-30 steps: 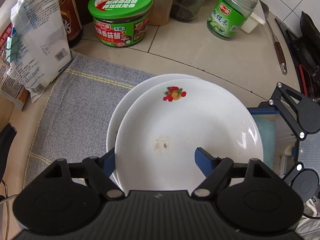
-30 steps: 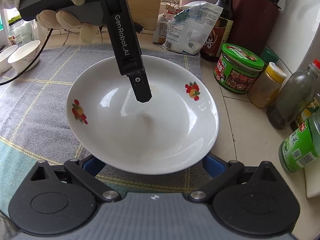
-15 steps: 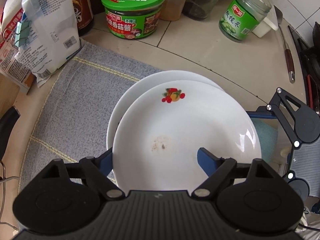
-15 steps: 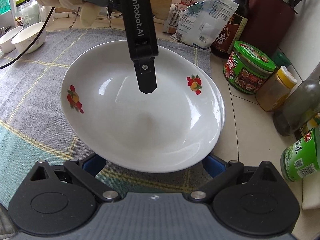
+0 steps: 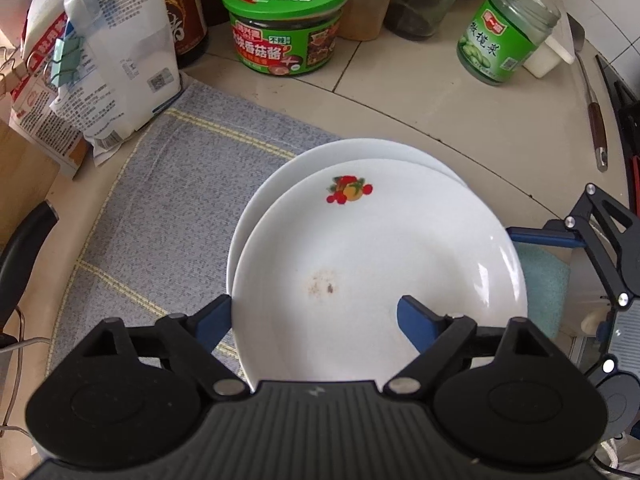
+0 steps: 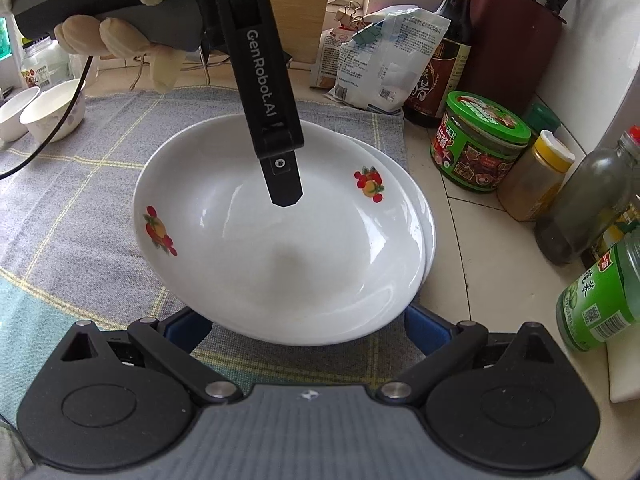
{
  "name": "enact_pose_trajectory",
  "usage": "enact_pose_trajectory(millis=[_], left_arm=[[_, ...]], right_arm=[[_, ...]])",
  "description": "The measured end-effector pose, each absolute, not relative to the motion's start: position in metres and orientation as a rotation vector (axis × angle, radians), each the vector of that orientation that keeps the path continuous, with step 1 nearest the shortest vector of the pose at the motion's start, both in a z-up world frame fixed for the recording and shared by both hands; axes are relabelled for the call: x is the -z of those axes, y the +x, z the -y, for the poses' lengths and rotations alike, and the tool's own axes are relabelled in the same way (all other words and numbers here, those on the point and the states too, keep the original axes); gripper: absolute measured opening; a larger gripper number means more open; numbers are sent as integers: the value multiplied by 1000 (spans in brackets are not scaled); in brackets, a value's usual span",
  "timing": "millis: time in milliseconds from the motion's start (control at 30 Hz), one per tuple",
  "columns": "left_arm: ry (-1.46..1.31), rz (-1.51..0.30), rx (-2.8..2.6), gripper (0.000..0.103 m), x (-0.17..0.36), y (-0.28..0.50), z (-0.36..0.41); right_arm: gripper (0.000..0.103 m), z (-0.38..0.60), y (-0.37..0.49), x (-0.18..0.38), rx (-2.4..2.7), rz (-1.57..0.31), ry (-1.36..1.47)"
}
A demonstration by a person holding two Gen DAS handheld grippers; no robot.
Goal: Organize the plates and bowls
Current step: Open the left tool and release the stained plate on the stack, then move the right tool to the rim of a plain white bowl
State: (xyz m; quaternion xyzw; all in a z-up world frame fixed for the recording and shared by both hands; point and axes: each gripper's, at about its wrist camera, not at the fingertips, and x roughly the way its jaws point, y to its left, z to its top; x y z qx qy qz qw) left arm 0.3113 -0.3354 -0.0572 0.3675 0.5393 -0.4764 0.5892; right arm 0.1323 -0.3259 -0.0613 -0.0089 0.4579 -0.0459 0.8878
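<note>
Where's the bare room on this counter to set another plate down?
Free: the grey cloth between the stacked plates and the two small bowls, and bare tile between the plates and the green-label jar. Crowded: the back edge, with the green tub, bottles and bags.

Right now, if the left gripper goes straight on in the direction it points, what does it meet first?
Most likely the top plate: the left gripper, its jaws opening, points down with the plate's near rim between them. Depth is unclear. Beneath lies a second plate.
</note>
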Motion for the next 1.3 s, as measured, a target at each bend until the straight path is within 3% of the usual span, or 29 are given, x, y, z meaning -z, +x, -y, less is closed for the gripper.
enact_pose_trajectory(millis=[400,1067,1300], left_arm=[[832,-1223,1116,92,56,311,330],[663,-707,1056,94,-6,251,248],[511,-631,920,97,-43,223,198]], right_arm=[[103,326,131,56,85,-889,27],[103,320,129,48,210,-888,29],[103,308,133,37,180,-859,3]])
